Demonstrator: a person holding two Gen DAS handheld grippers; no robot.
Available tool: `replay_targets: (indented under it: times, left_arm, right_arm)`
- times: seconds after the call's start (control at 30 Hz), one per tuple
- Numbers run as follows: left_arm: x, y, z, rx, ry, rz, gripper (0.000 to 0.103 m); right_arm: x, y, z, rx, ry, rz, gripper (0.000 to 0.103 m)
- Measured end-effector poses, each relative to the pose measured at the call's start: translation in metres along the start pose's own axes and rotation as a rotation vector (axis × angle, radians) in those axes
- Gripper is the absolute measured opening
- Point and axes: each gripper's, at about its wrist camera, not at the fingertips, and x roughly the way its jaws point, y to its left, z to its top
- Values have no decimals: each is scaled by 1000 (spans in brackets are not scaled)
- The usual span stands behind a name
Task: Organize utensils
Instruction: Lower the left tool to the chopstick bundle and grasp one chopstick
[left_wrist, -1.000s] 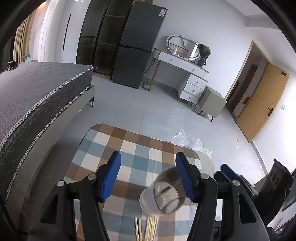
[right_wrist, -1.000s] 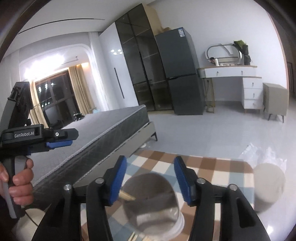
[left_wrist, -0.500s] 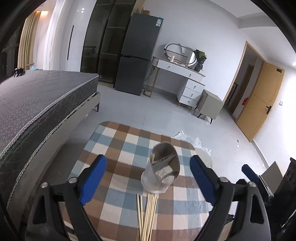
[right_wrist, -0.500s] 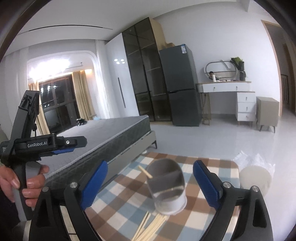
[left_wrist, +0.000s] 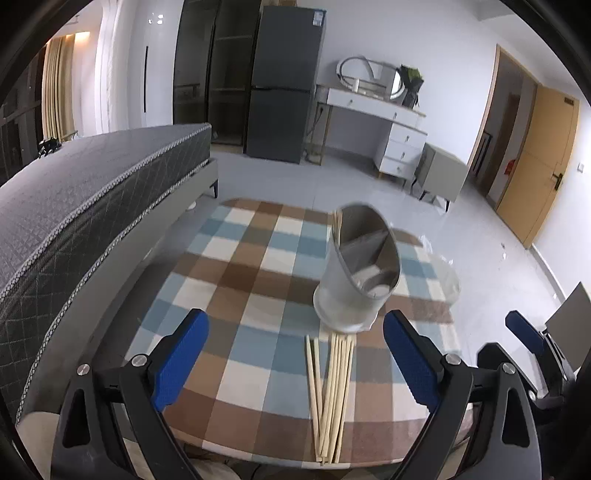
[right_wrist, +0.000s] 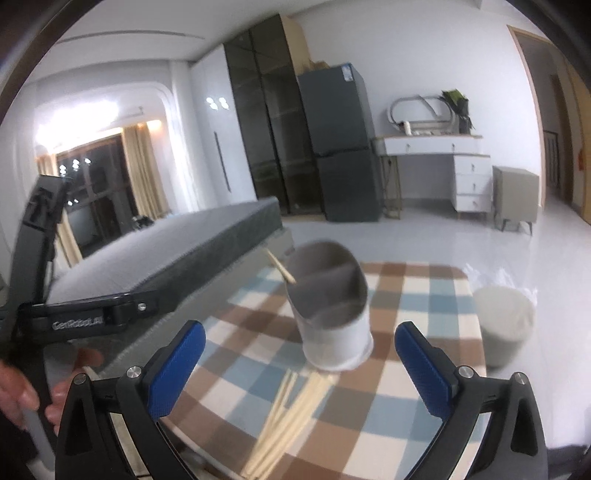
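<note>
A grey divided utensil holder (left_wrist: 356, 273) stands upright on the checked tablecloth (left_wrist: 255, 280); it also shows in the right wrist view (right_wrist: 332, 306). Chopsticks stick out of its far compartment (left_wrist: 335, 225) (right_wrist: 279, 266). A bundle of wooden chopsticks (left_wrist: 330, 387) lies on the cloth in front of it, also seen in the right wrist view (right_wrist: 288, 410). My left gripper (left_wrist: 295, 354) is open and empty, back from the holder. My right gripper (right_wrist: 299, 363) is open and empty, just short of the holder.
A dark bed (left_wrist: 74, 206) runs along the table's left side. A grey bin (right_wrist: 504, 325) stands on the floor past the table's right edge. The fridge (left_wrist: 284, 85), white dresser (left_wrist: 388, 136) and small cabinet (left_wrist: 439, 177) stand far back.
Both grippers have opened wide and pulled back from the holder, which now stands free on the cloth. The loose chopsticks in front of it have come into fuller view.
</note>
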Motion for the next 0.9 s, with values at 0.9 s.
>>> replay_targets:
  times: [0.9]
  left_arm:
    - [121, 18, -40, -42, 298, 33, 92]
  right_arm:
    - [88, -46, -45, 127, 254, -110, 103]
